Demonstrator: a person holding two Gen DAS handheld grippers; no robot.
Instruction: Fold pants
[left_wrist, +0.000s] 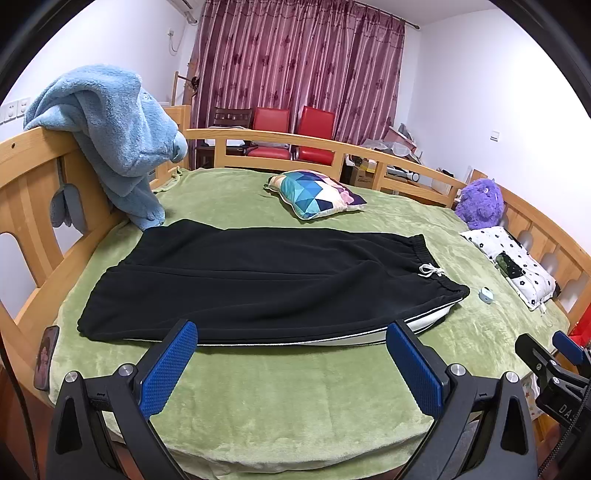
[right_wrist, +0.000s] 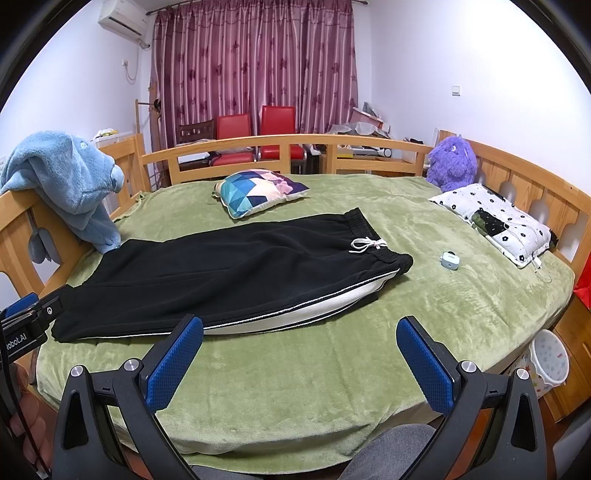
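— Where are the pants?
— I see the pants (left_wrist: 266, 280) flat on the green blanket (left_wrist: 295, 398), waistband to my right, near the earbud case (right_wrist: 449, 260).
— And your grippers?
— My left gripper (left_wrist: 291, 334) and right gripper (right_wrist: 300, 328) both gape wide, empty, above the blanket's near edge.

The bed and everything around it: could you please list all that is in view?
pants: one, black with a white side stripe, flat on the bed
bed cover: one, green
bed rail: wooden, around the bed
patterned cushion: one, multicolour, far side
blue blanket: one, over the left rail
purple plush toy: one, right corner
floral pillow: one, white, right edge
small case: one, pale blue, beside the waistband
chairs: two, red, by the curtain
left gripper: open
right gripper: open
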